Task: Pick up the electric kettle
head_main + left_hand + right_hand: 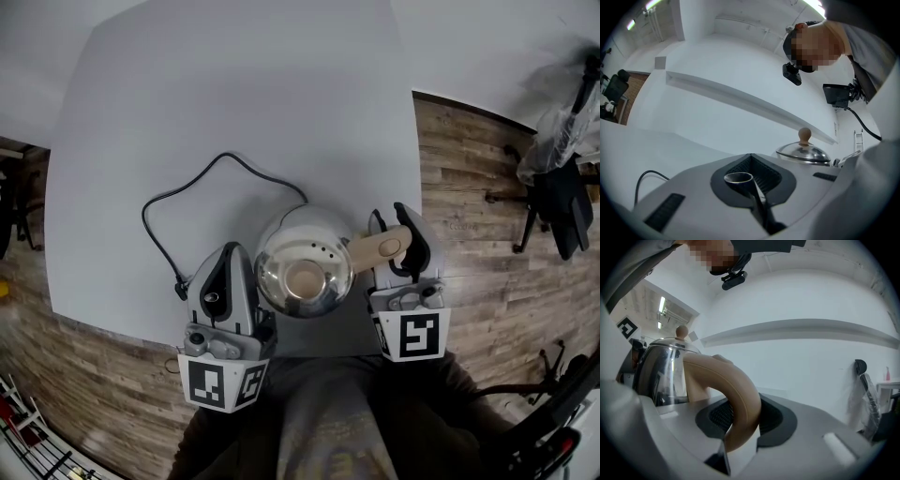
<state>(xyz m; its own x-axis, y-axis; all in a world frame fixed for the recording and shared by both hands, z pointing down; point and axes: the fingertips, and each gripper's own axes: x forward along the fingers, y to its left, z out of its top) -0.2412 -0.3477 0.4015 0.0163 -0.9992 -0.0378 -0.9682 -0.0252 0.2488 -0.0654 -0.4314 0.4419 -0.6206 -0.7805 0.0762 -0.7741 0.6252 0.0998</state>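
A stainless steel electric kettle [298, 251] with a wooden lid knob stands on the white table [234, 94] near its front edge. Its beige handle [380, 249] points right, and my right gripper [397, 242] is shut on it; the right gripper view has the handle [736, 390] pinched between the pads of the right gripper [740, 420]. My left gripper [228, 267] is at the kettle's left side. In the left gripper view the thin metal spout [738, 177] is clamped between the shut jaws of the left gripper [751, 165], with the lid [804, 152] behind to the right.
A black power cord [164, 239] loops from the kettle across the table to the left. Wooden floor [469, 187] surrounds the table. A dark tripod with a bag [558, 187] stands at the far right. The person's lap fills the bottom.
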